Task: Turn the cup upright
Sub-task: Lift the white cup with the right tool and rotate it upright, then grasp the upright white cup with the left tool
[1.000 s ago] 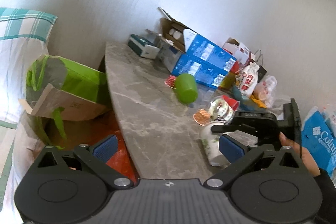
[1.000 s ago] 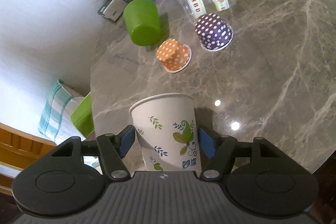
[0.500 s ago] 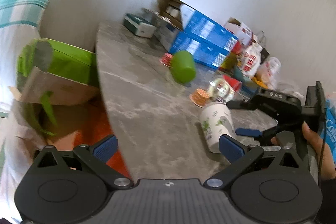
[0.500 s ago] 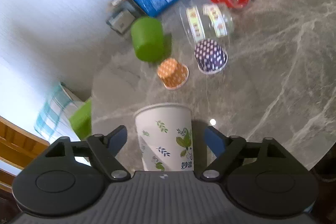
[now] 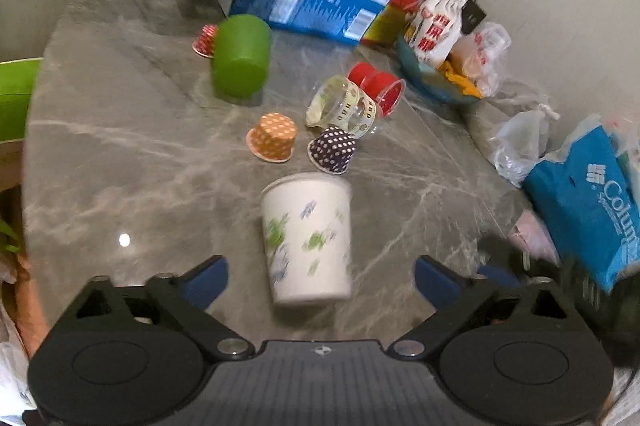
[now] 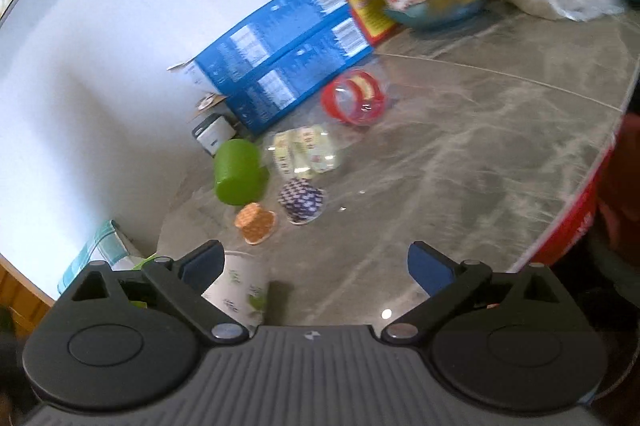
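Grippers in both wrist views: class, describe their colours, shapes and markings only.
The left gripper and right gripper match: black bodies with two round discs, a ribbed grey centre panel bearing a small round emblem, silver pivot screws, angular black linkages, and blue finger pads.

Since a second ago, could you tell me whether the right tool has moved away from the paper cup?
Yes. The right tool has opened and drawn back to the right; the paper cup, previously between its fingers, now sits at its left finger, near the orange dotted cup.
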